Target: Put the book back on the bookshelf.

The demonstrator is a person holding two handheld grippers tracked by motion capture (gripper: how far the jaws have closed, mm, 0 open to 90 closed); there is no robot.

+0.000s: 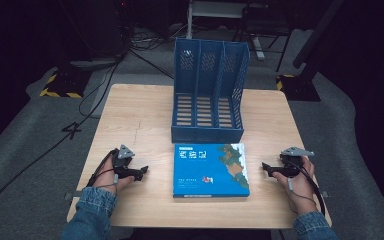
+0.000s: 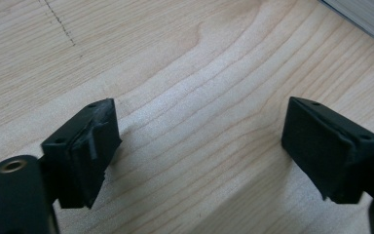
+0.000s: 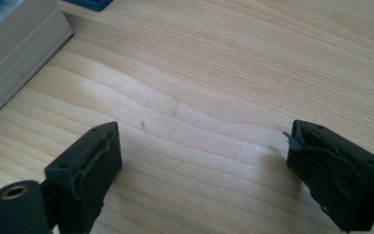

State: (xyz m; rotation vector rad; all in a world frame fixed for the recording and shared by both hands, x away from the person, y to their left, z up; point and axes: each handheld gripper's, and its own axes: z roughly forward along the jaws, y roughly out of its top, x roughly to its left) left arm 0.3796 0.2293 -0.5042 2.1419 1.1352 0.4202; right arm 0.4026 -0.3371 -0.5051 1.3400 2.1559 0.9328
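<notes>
Book (image 1: 210,169) is lying flat near the table's (image 1: 130,115) near edge, midway between its side edges, just in front of the blue file rack (image 1: 209,90). Its cover is showing blue with a map-like picture and white lettering. We are judging that we are at the approach step: we are resting the left gripper (image 1: 142,171) and the right gripper (image 1: 266,168) on either side, both spread and pinching nothing. Next we are needing to close in on its side edges.
</notes>
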